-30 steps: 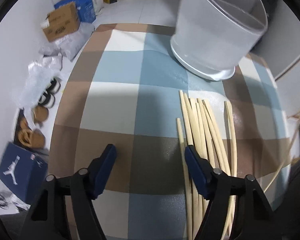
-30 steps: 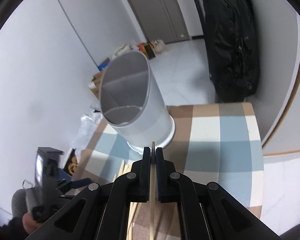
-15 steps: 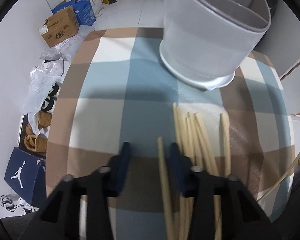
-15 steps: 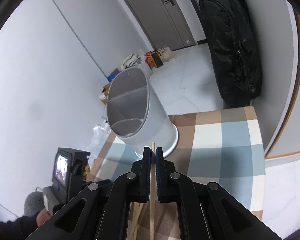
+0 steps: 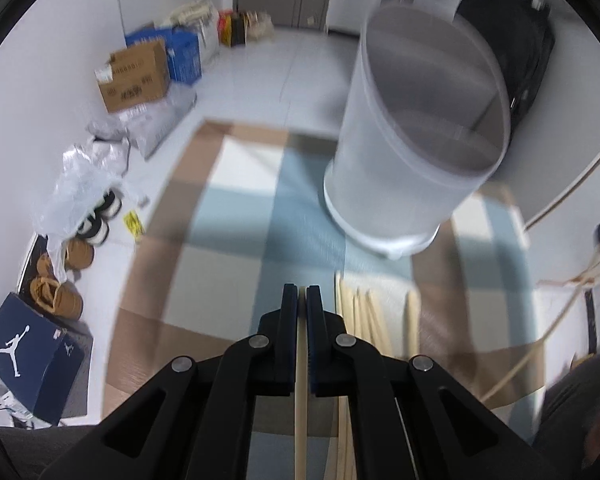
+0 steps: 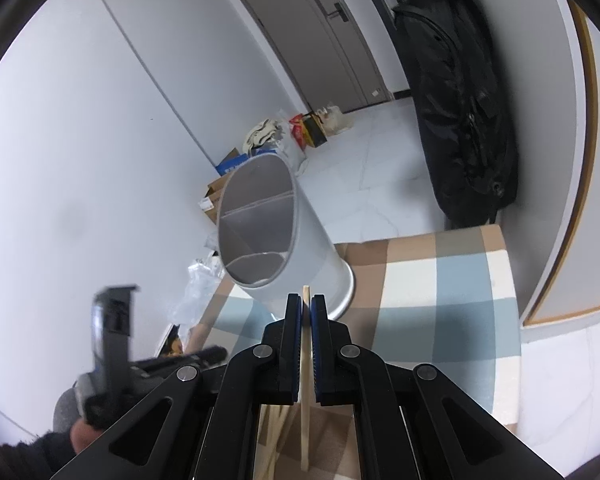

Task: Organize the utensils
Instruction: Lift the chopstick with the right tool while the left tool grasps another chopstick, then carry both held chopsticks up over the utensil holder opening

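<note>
At lower centre of each wrist view, one chopstick (image 5: 301, 380) is pinched by the left gripper (image 5: 302, 300), another chopstick (image 6: 306, 360) by the right gripper (image 6: 306, 306). The divided holder (image 5: 412, 168) stands upper right; a thin pinch could let either stick pivot or strike its rim.

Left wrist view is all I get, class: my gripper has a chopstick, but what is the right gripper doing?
Observer: The right gripper is shut on its own chopstick.
Operator: Can that view see into the holder?
Observer: Yes. The holder has dividers inside, and the compartments that show look empty.
Operator: Anything behind the table on that side?
Observer: A large black bag leans on the wall beside a closed door.
</note>
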Demonstrator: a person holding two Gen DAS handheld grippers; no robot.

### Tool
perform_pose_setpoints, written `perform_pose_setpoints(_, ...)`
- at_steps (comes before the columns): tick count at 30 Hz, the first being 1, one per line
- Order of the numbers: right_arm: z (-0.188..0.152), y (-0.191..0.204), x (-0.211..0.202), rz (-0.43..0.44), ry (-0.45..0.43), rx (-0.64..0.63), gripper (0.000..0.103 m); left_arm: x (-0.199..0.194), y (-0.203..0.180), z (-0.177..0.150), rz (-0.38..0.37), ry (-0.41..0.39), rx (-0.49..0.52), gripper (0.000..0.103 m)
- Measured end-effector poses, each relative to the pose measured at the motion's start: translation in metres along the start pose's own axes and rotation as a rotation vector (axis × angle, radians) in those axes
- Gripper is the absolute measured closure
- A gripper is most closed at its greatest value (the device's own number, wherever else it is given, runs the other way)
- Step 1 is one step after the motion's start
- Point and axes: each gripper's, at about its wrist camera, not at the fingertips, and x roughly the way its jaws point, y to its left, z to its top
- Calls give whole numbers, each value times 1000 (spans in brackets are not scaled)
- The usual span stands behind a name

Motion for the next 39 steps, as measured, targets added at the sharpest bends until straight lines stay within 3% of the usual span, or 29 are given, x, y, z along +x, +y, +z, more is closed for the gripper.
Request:
perform_pose_setpoints(9,7,32,-19,-8,-81,-88,99,-42,2,12,-61,-197,-23,103)
perform_pose_setpoints(25,43,76,-36,-10,-165,-178,99,-97,-1,39,-146,-339,32,103)
perform_pose_setpoints(30,70,90,-39,-2,-194,-207,99,-114,-4,59,-172,-391,30,103)
perform_pose_setpoints(39,138,103,-35,5,-271,-228,99,-139,-18,125,-197,-524,33,103)
